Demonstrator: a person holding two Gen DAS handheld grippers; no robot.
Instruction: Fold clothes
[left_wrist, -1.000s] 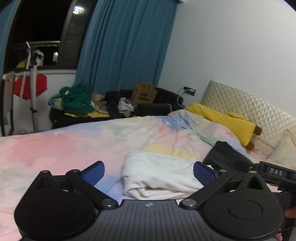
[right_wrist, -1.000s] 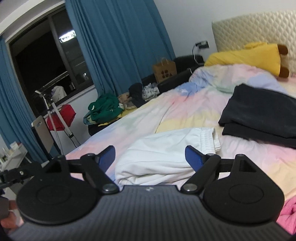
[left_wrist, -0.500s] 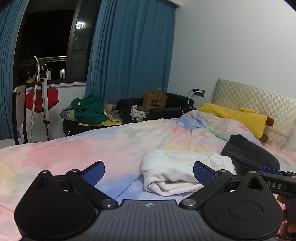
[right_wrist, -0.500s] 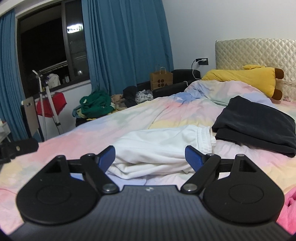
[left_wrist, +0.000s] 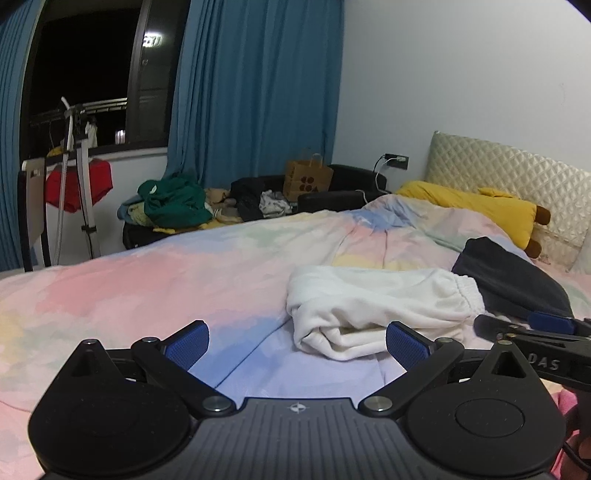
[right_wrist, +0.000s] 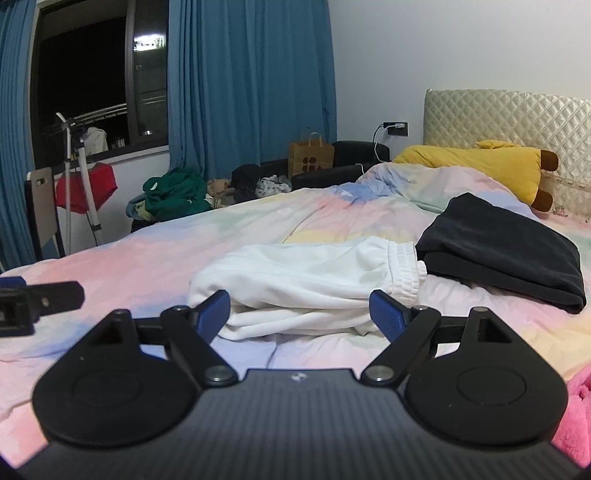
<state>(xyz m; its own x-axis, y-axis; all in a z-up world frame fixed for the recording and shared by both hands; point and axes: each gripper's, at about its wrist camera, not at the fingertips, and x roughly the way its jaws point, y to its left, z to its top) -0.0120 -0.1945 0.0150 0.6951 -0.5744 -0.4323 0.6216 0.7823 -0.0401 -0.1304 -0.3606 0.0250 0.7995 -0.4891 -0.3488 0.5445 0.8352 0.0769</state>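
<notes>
On bed: white sweatpants (right_wrist: 310, 284), folded, touching folded black garment (right_wrist: 506, 251).
Left gripper (left_wrist: 297, 345): jaws apart, empty.
Right gripper (right_wrist: 299, 314): jaws apart, empty.
Change: both grippers drawn back; fold likely finished.

A bed with a pastel tie-dye duvet (right_wrist: 155, 258) is being backed by a cream quilted headboard (right_wrist: 509, 114). A long yellow plush pillow (right_wrist: 476, 162) is being propped against it. Blue curtains (right_wrist: 251, 81) are being hung beside a dark window (left_wrist: 85, 74), and a brown paper bag (left_wrist: 307, 181) is being kept on a black sofa (right_wrist: 362, 151).
</notes>
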